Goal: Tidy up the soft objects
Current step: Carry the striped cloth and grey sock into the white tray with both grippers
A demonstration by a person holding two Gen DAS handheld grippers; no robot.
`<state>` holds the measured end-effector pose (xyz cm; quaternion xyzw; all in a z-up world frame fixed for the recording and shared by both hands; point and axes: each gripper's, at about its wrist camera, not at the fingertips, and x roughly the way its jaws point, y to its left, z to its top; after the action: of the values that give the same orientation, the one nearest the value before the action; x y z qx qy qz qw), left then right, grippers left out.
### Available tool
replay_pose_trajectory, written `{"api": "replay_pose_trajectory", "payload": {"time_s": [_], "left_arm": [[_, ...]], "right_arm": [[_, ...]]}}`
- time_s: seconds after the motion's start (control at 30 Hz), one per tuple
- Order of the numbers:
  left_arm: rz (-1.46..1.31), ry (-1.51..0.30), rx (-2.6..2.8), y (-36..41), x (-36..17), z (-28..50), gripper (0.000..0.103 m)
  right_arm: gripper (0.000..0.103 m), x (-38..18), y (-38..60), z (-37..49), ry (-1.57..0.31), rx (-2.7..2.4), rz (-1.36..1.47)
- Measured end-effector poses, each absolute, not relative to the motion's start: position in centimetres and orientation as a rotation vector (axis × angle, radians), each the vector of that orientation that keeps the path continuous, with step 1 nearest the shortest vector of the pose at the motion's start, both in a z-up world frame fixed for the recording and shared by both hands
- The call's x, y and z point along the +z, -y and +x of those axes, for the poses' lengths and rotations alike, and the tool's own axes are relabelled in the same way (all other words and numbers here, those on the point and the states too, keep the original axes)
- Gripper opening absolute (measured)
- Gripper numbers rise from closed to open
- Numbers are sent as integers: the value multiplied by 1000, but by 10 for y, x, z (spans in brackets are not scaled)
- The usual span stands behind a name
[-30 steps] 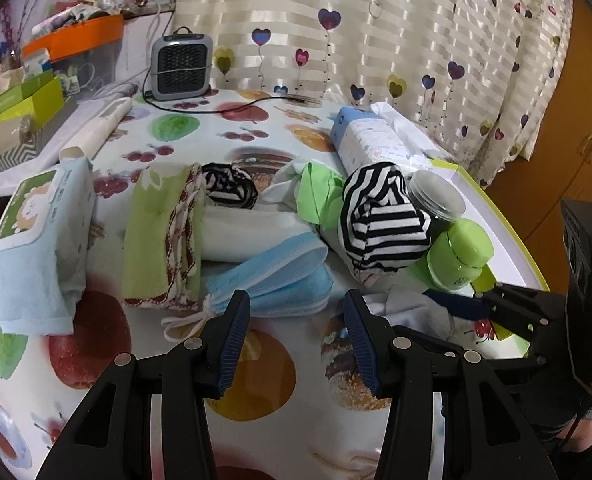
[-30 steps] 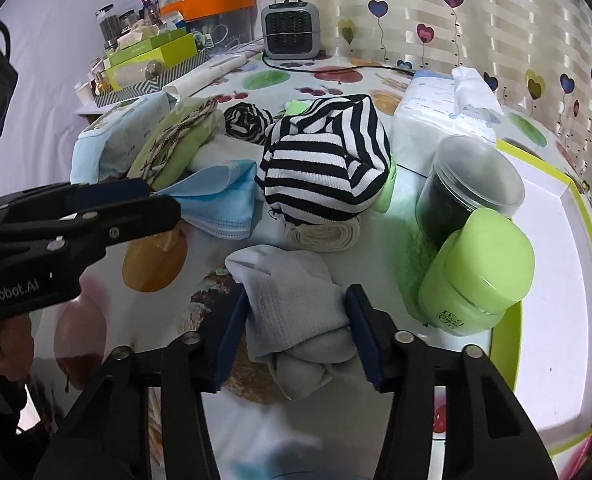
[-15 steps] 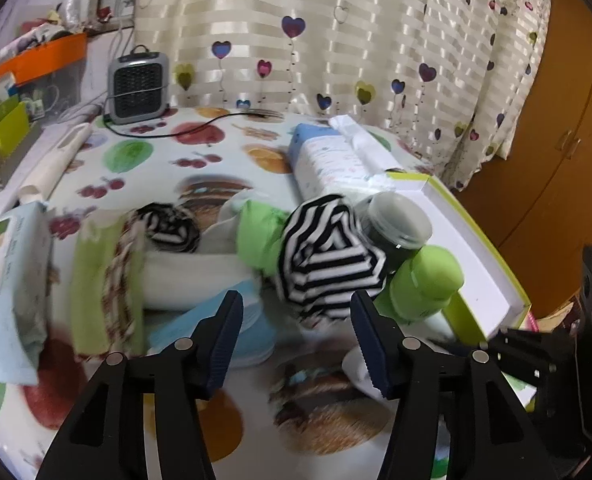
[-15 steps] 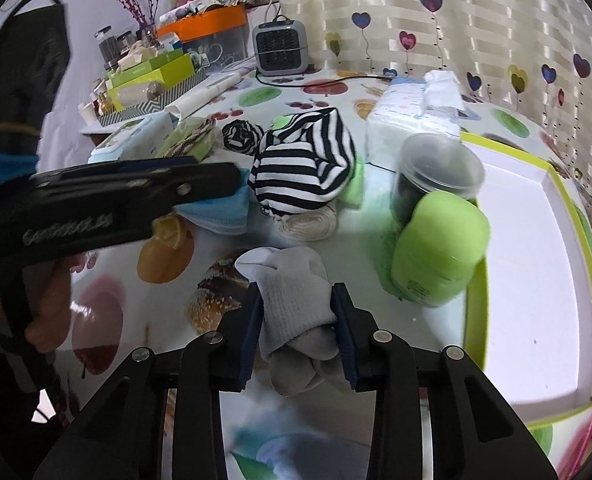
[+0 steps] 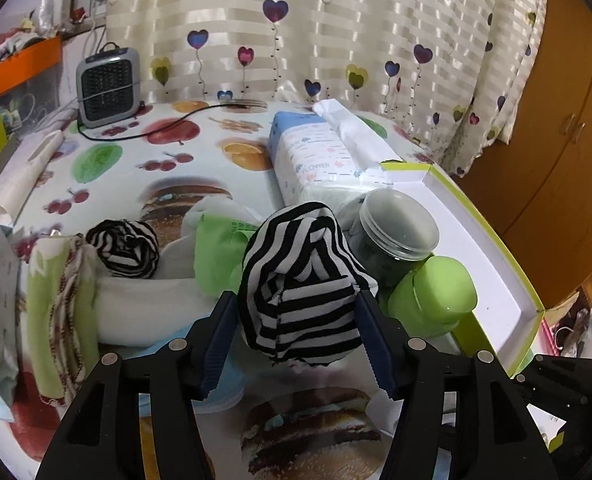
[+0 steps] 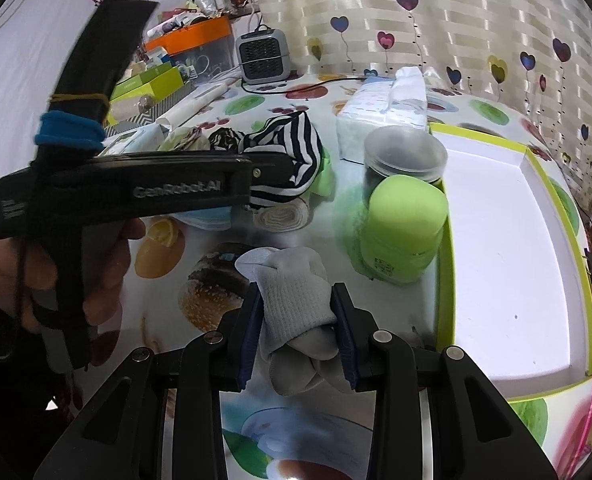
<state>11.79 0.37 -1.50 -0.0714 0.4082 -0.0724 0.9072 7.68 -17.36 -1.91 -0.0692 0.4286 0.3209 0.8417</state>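
Note:
My left gripper (image 5: 298,340) is closed around a black-and-white striped cloth bundle (image 5: 300,292), its pads touching both sides; the same bundle shows in the right wrist view (image 6: 288,164). My right gripper (image 6: 298,332) is shut on a grey sock bundle (image 6: 292,300) and holds it over the fruit-print tablecloth. A smaller striped roll (image 5: 124,246), a white folded towel (image 5: 148,308), a green-and-brown cloth (image 5: 60,304) and a blue face mask (image 5: 224,384) lie left of the left gripper. A cream rolled cloth (image 6: 282,216) lies under the striped bundle.
A white tray with a lime rim (image 6: 508,248) lies at the right. A lime bottle (image 6: 400,232) and a clear jar (image 6: 406,158) stand by its left edge. A tissue pack (image 5: 316,160), a small heater (image 5: 108,86) and cluttered boxes (image 6: 156,80) are farther back.
My left gripper has moved forward and right from the blue mask and closed around the striped bundle. My right gripper has shut on the grey sock bundle and lifted it.

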Motion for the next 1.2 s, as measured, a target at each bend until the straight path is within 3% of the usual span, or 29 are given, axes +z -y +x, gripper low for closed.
{"api": "replay_pose_trajectory", "payload": {"time_s": [0.07,0.2,1.2], "left_arm": [[-135,-835,-142,-3,-14,117,35],[-128,-830,-138,-3,-13,116,15],[-95,-676,-207,20,54,58,12]], "right_arm": [[35,-19,176,77,-902,676,-143],[35,-16,179,78,-893,671,-136],[35,27,211,53,-747,609,-110]]}}
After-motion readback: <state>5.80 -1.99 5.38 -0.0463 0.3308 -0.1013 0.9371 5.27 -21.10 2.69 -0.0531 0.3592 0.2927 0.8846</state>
